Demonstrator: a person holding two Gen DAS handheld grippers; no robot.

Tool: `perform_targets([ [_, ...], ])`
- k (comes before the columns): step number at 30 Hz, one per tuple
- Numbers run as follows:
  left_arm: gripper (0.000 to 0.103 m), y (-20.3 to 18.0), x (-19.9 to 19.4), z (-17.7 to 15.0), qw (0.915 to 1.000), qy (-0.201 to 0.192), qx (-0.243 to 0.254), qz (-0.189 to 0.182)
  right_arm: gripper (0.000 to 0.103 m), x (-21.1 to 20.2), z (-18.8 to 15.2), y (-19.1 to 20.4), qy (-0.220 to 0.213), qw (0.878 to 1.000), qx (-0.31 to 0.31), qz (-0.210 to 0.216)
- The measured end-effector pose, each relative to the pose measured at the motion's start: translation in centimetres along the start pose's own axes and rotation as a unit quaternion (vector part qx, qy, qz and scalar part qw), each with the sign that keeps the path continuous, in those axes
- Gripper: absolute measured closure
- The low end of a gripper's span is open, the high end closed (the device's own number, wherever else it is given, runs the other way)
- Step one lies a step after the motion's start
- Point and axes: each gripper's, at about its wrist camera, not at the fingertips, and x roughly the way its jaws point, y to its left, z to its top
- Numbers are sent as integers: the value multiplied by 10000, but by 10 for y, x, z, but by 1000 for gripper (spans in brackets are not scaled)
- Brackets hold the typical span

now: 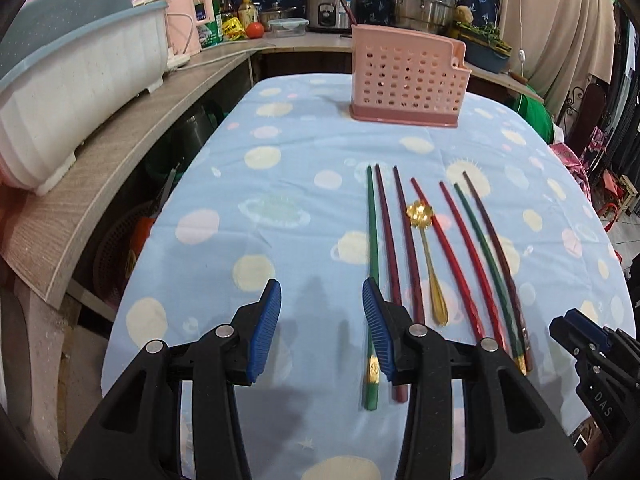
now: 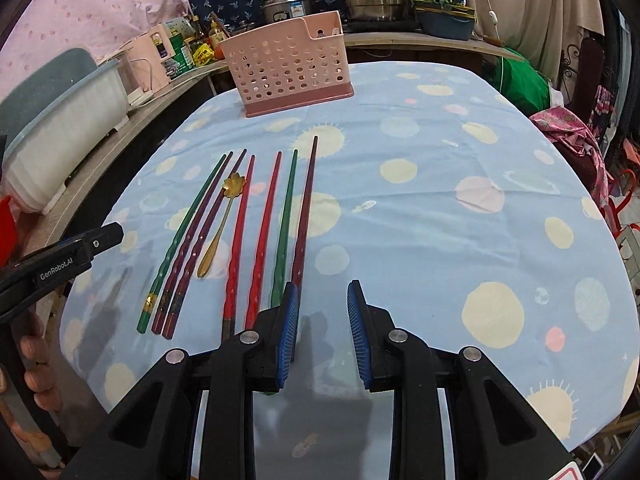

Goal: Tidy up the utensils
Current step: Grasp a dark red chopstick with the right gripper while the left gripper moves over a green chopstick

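Note:
Several chopsticks in green (image 1: 373, 240) (image 2: 285, 220), dark purple and red (image 1: 456, 256) (image 2: 262, 236) lie side by side on the blue dotted tablecloth (image 1: 300, 184) (image 2: 420, 208). A gold spoon with a flower-shaped bowl (image 1: 430, 260) (image 2: 224, 216) lies among them. A pink perforated utensil holder (image 1: 408, 76) (image 2: 286, 70) stands at the table's far end. My left gripper (image 1: 322, 314) is open and empty, just left of the row. My right gripper (image 2: 323, 320) is open and empty, just right of the row.
A wooden counter (image 1: 120, 148) runs along the left with a white dish rack (image 1: 76, 80) (image 2: 60, 120). Pots, a rice cooker (image 1: 334, 4), bottles and a tomato stand at the back. Cloth and clutter lie at the right edge.

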Motion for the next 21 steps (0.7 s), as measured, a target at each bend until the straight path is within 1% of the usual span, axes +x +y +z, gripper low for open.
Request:
perform_targets([
  [8,62,6,8,-22,9997,209,-106,-77,77,11,-7,9,108,9999,-43,44],
  [21,62,3,10,-30,9995,279,-66,-162,81,19,-11,10,167,9999,-24,-36],
])
